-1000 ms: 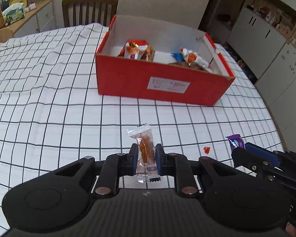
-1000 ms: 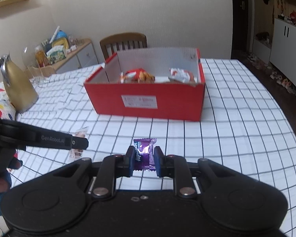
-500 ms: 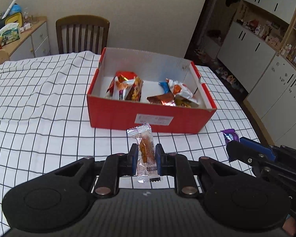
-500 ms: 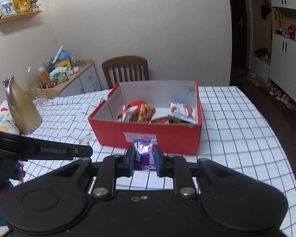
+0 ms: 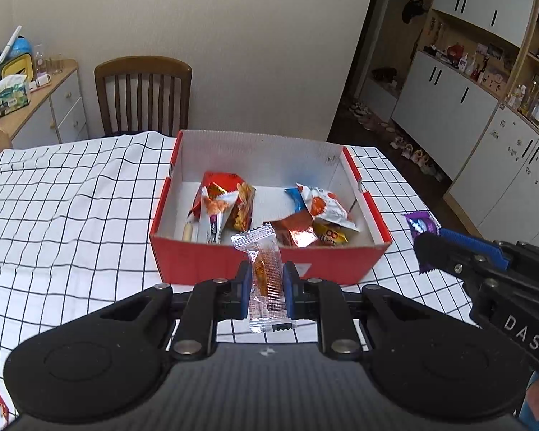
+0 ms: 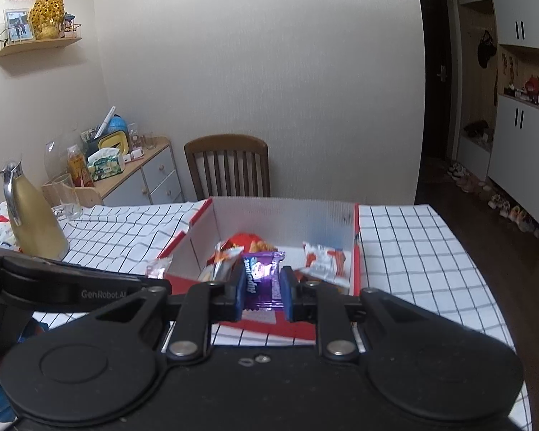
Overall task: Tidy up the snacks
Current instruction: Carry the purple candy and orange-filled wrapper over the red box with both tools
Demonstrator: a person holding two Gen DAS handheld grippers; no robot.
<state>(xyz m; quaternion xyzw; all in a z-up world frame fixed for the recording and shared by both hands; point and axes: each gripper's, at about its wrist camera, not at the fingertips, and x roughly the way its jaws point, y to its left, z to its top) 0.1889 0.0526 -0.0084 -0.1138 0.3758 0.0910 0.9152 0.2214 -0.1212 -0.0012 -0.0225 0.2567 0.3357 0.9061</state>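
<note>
Left tongs (image 5: pixel 266 289) pinch our clear orange snack packet (image 5: pixel 264 273) and right tongs (image 6: pixel 260 289) clamp a purple candy (image 6: pixel 261 274), both raised before the red box (image 5: pixel 269 269) on the counter (image 5: pixel 72 215) for dropping in.

home dining room | checked tablecloth (image 5: pixel 72 208) | wooden chair (image 6: pixel 228 165) | shoe cabinets (image 5: pixel 460 107)
</note>
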